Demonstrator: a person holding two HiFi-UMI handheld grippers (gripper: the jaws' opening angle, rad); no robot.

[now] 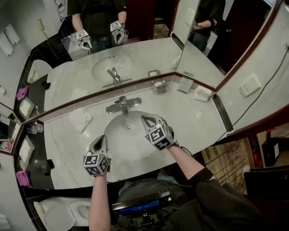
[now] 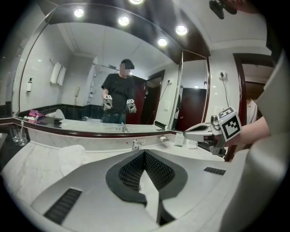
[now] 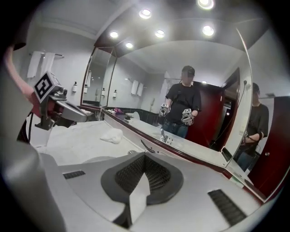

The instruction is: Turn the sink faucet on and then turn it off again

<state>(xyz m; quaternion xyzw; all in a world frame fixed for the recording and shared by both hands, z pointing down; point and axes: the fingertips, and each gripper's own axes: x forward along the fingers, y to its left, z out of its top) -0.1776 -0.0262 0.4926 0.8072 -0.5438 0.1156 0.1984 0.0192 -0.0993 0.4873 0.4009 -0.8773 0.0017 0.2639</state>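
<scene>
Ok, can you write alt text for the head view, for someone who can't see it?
The left gripper and right gripper, both shut and empty, hover over a white sink basin, the right nearer the chrome faucet but clear of it. A crumpled white cloth lies on the marble counter left of the faucet.

Pale marble countertop [image 1: 198, 118] runs directly beneath the wall mirror [image 1: 135, 58] — recessed spotlights [image 3: 145, 13] lit above it, white socket plate [image 1: 249, 85] on the wall to its right.
</scene>
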